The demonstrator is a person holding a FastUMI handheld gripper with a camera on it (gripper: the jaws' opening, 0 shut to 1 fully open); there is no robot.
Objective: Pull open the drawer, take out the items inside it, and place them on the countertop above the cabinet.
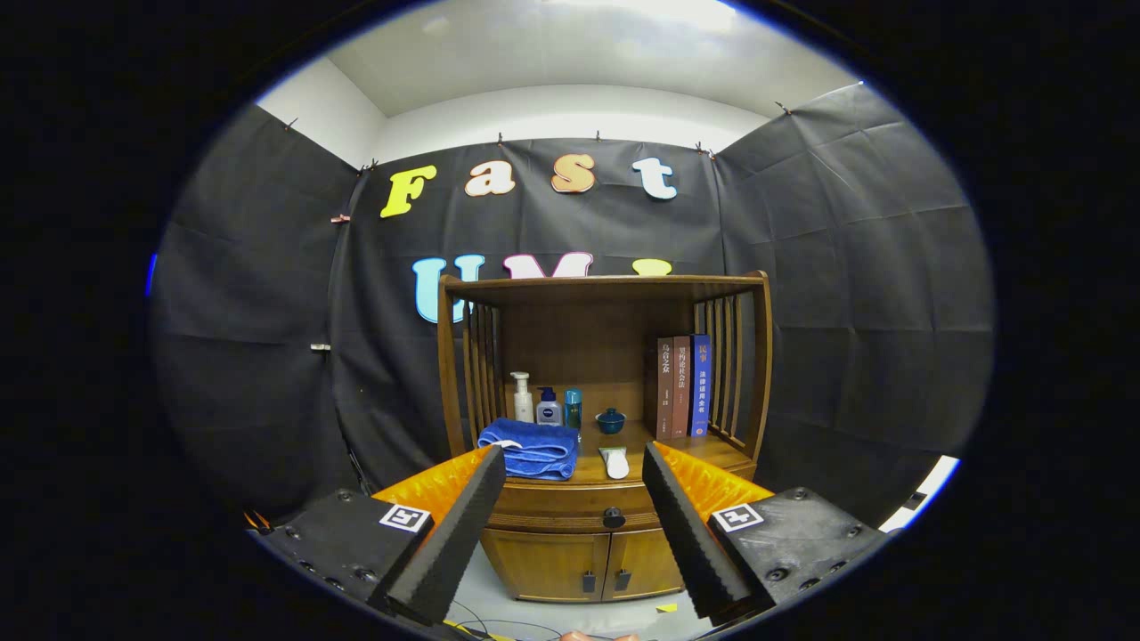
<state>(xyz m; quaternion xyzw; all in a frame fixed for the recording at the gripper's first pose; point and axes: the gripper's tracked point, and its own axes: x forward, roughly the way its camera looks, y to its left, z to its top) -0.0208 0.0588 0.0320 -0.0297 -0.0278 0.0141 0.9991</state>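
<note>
The gripper (565,525) hung before the small brown wooden cabinet (606,427), fingers spread wide and holding nothing. Its drawer (570,516) sat closed, round dark knob (614,516) between them. One folded blue towel (531,448) and one white tube (615,463) lay on the countertop; whether they came from the drawer couldn't be judged.

three books (683,385), three bottles (547,402), one towel (532,449)

Drawer (570,509) shut beyond tool (565,463), contents hidden. Tool fingers (463,525) cover drawer ends and cabinet (557,561) sides. Small white object (614,462) on desk (592,472) too small to identify.
</note>
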